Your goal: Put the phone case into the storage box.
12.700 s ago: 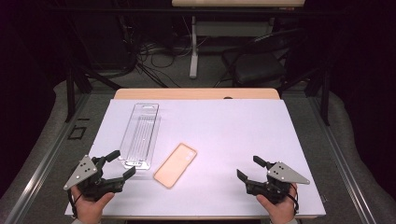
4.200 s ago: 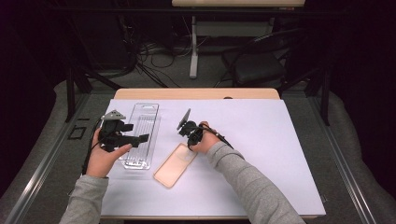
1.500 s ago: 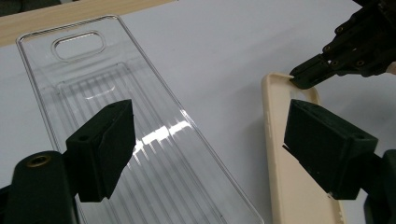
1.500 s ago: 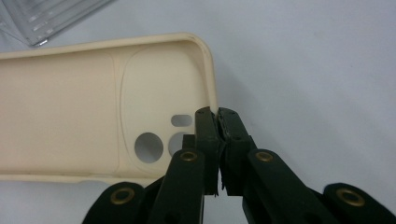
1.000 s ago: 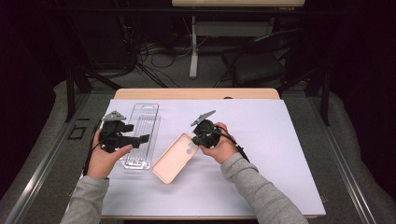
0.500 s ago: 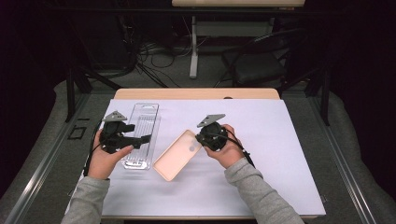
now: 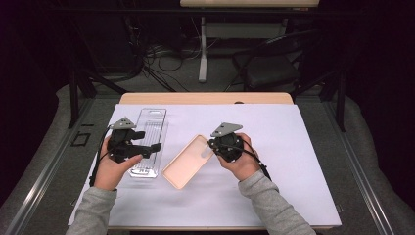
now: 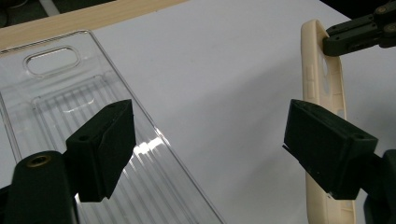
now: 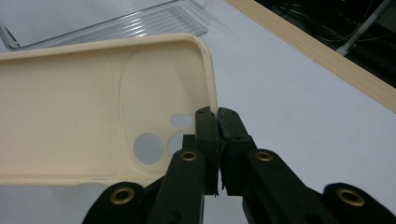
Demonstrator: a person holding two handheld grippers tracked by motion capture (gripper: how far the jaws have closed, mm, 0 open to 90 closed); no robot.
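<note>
white table cover [image 7: 293,161], cream phone case [image 9: 70,116] rim pinched between right gripper [image 9: 217,122] jaws

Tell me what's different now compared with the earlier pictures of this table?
Both hands came forward from the near edge. The right gripper took hold of the cream phone case, its jaws pinched on the rim at the camera-cutout end, and has lifted that end and swung it a little to the right. The left gripper moved over the clear plastic tray, jaws open. The tray and the white table cover stayed put.
</note>
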